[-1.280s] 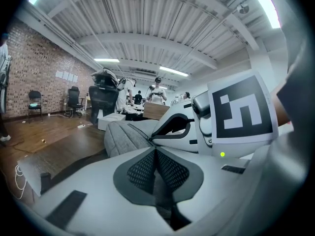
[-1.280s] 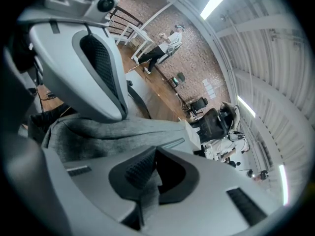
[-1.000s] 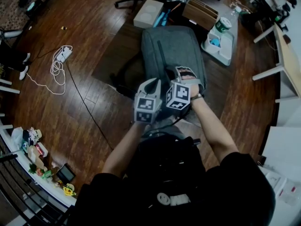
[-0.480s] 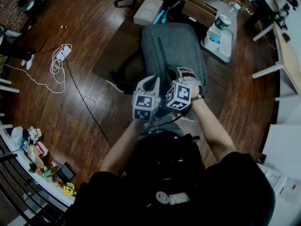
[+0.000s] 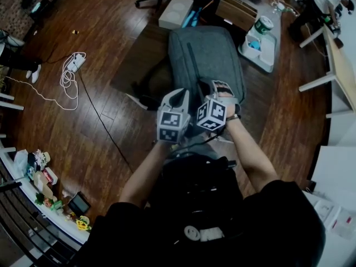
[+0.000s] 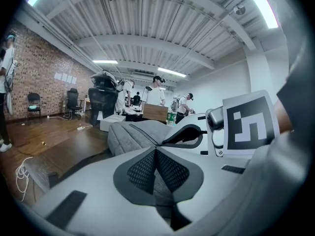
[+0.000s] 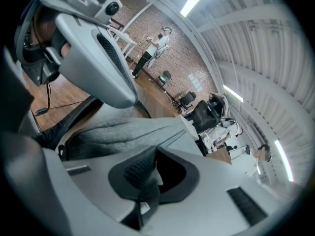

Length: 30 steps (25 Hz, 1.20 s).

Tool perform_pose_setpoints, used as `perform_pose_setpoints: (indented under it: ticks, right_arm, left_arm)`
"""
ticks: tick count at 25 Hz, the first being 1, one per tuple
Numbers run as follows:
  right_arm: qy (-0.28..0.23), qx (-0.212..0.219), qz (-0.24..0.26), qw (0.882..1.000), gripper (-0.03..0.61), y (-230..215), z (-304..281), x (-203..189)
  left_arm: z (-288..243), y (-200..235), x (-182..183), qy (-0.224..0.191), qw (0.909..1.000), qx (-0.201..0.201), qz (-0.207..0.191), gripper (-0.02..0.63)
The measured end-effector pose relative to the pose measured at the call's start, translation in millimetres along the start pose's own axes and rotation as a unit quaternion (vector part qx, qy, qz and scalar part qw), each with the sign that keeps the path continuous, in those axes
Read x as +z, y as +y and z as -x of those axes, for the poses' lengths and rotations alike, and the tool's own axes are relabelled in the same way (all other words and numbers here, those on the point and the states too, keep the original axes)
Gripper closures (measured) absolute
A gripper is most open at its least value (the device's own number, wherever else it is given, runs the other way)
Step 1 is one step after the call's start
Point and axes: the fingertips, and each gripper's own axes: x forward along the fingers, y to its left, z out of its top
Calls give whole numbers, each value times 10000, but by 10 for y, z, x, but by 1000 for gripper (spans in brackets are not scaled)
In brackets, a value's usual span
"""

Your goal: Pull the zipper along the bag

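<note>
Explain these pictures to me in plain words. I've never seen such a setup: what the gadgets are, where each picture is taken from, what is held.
There is no robot: a person holds a two-jaw gripper in each hand; the cubes with black-and-white squares belong to them. The head view looks down from a camera on the person's head. The two gripper views come from cameras riding on each gripper, looking along its jaws. A grey backpack lies on a dark table. The left gripper is shut, seemingly pinching the backpack's fabric at its near end. The right gripper pinches a dark zipper tab; its jaws have just eased slightly apart.
</note>
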Motion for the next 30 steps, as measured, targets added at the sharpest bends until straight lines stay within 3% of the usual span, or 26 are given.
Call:
perform_pose_setpoints:
  ticks: [3, 8, 12, 15, 18, 21, 23, 25, 30]
  right_arm:
    - [-117, -82, -234, 9996, 535, -23, 1, -2]
    - [-396, 36, -1036, 9938, 508, -80, 120, 47]
    - [-970, 134, -1734, 9800, 508, -199, 321, 187]
    - [-1817, 228, -2521, 9502, 520, -416, 609, 431]
    - [-2609, 345, -3504, 8989, 551, -694, 933, 596]
    - [-3038, 470, -4398, 8438, 575, -880, 1132, 601]
    - [-3128, 530, -4776, 8193, 575, -897, 1183, 508]
    - [-3073, 509, -4930, 8124, 574, -864, 1213, 392]
    - [-3104, 515, -4919, 8118, 574, -741, 1444, 261]
  left_arm:
    - [15, 38, 36, -44, 10000, 13, -14, 615]
    - [49, 84, 65, -104, 9999, 31, -35, 615]
    - [63, 66, 90, -140, 9999, 3, -31, 614]
    - [63, 46, 117, -209, 9997, -19, -91, 614]
    - [70, -20, 261, -396, 9992, -37, -86, 614]
    - [104, -82, 375, -528, 9985, -41, -116, 614]
    - [134, -131, 422, -593, 9981, -24, -152, 615]
    - [175, -195, 444, -634, 9978, -4, -208, 614]
    - [306, -419, 449, -673, 9971, 86, -338, 614]
